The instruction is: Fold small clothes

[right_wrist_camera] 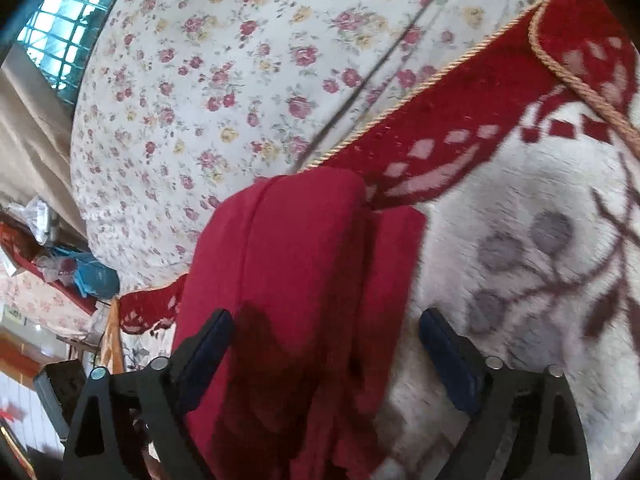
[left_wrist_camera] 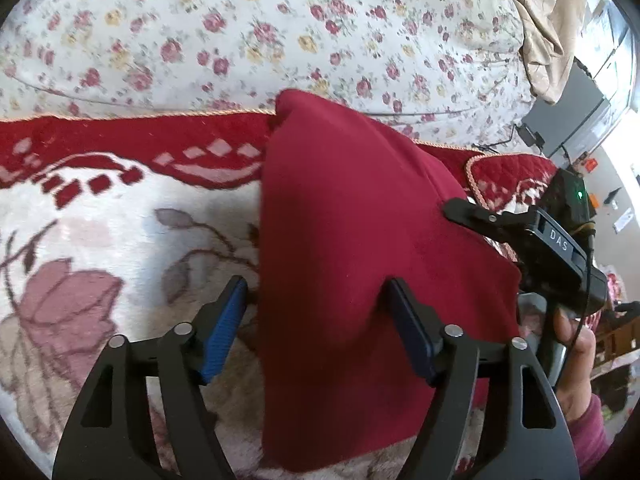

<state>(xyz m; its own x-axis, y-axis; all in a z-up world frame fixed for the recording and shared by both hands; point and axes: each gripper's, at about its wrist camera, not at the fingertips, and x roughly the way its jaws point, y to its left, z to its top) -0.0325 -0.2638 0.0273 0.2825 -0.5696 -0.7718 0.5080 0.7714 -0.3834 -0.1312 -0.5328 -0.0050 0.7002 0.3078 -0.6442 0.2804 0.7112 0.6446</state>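
1. Our left hand-held gripper (left_wrist_camera: 316, 328) has its jaws spread wide. The red garment (left_wrist_camera: 360, 260) lies between the blue pads (left_wrist_camera: 224, 328), with its left edge just beside the left pad, and nothing is pinched.
2. Our right hand-held gripper (right_wrist_camera: 326, 356) is likewise spread wide. The garment (right_wrist_camera: 296, 280) fills most of the gap between its jaws, close to the left one, and the cloth is not squeezed. In the left wrist view the right hand-held gripper (left_wrist_camera: 460, 208) shows at the garment's far side, with its tip at or just over the cloth; we cannot tell whether it touches.
3. The garment rests on a white plush blanket (left_wrist_camera: 120, 240) with a pink flower pattern and a red border. Beyond that lies a flowered bed sheet (left_wrist_camera: 240, 40).
4. We judge the folding well along: the garment already forms a narrow, layered bundle with a rounded fold at its far end, and a second layer peeks out along its right side in the right wrist view.
5. What seems left is a final fold or a smoothing of the layers, though we cannot tell how many folds lie underneath.
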